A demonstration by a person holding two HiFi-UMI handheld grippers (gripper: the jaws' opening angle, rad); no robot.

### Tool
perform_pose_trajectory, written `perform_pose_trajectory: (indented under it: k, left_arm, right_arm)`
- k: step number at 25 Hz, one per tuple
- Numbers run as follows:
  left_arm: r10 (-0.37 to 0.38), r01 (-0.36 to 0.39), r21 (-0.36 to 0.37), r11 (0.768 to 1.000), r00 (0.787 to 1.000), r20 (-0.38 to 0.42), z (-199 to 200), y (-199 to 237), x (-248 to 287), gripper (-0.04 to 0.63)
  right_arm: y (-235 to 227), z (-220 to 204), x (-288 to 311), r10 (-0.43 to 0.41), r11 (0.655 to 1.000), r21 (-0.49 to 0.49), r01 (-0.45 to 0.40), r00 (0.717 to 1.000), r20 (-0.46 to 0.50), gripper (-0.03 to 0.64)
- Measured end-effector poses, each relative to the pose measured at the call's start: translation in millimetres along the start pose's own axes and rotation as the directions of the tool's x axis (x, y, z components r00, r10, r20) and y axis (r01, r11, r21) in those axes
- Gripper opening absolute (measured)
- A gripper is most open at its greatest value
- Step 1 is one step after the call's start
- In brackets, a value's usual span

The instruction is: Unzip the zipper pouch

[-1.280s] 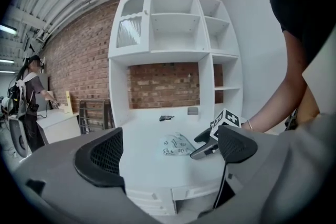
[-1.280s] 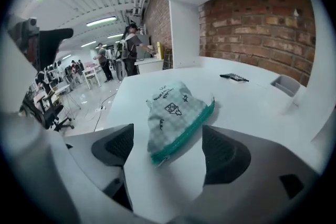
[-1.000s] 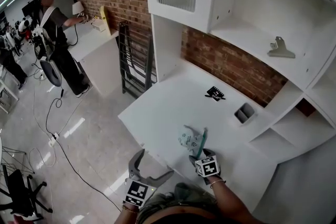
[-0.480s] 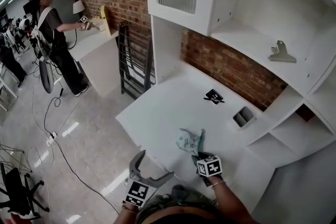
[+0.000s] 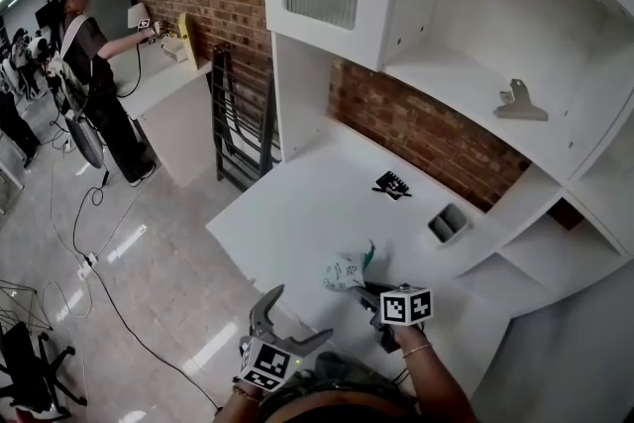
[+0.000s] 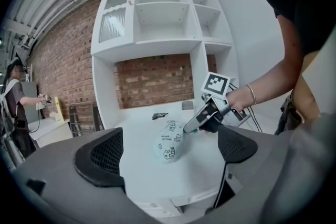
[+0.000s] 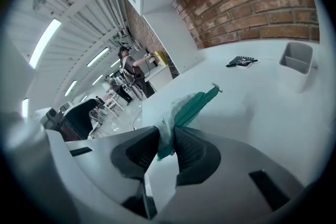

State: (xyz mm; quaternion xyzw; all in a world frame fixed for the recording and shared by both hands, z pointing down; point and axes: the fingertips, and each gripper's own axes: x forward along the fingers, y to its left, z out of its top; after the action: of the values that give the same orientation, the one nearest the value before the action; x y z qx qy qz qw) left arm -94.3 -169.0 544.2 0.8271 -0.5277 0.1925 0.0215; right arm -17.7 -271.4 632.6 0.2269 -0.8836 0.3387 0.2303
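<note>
The pale green zipper pouch [image 5: 345, 270] with its teal zipper lies on the white desk [image 5: 297, 213] near the front edge. My right gripper [image 5: 369, 297] is at its near end. In the right gripper view the jaws are closing, and the pads [image 7: 191, 147] press on the pouch's [image 7: 191, 105] teal corner. The zipper pull points away from me at the far end. My left gripper [image 5: 297, 317] hangs open below the desk edge, holding nothing. In the left gripper view the pouch [image 6: 169, 141] and the right gripper [image 6: 191, 127] show ahead of its open jaws.
A small grey bin [image 5: 448, 223] and a black clip-like object [image 5: 392, 184] sit farther back on the desk. A metal binder clip [image 5: 519, 101] lies on the upper shelf. A black folding rack [image 5: 238, 114] leans at the brick wall. A person [image 5: 89, 64] stands far left.
The right gripper's jaws have closed on the pouch's near end. The pouch has bunched up and shifted a little toward the front edge. The left gripper stays open and low.
</note>
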Motion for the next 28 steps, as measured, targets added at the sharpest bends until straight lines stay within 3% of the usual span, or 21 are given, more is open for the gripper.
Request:
perform_pose_trajectory:
  k: [7,12,17,19,23,28]
  left_arm:
    - [-0.026,0.026,0.000,1.000,1.000,-0.002,-1,-13,9,0.563]
    - [-0.038,0.038,0.023,0.999,0.999,0.003,7,-19,12,0.551]
    - [-0.050,0.050,0.058,0.997,0.999,0.000,14,-31,22,0.517]
    - [-0.027,0.027,0.092,0.995,1.000,-0.004,20,-32,29,0.500]
    - [0.025,-0.021,0.238,0.971,1.000,-0.013,35,-37,46,0.485]
    - [0.017,-0.022,0.315,0.949,1.000,0.017,57,-47,59,0.467]
  right_arm:
    - [30,19,-24,0.097,0.974,0.200,-0.105,0.994,0.046,0.083]
    - [46,29,-44,0.140,0.908,0.382,-0.171,0.984,0.106,0.081]
    - [65,44,-63,0.178,0.850,0.471,-0.238,0.969,0.169,0.081]
    - [72,46,-68,0.180,0.826,0.507,-0.247,0.967,0.177,0.081]
    - [86,50,-76,0.177,0.787,0.563,-0.254,0.966,0.188,0.081]
    - [104,52,-87,0.176,0.787,0.567,-0.244,0.969,0.172,0.081]
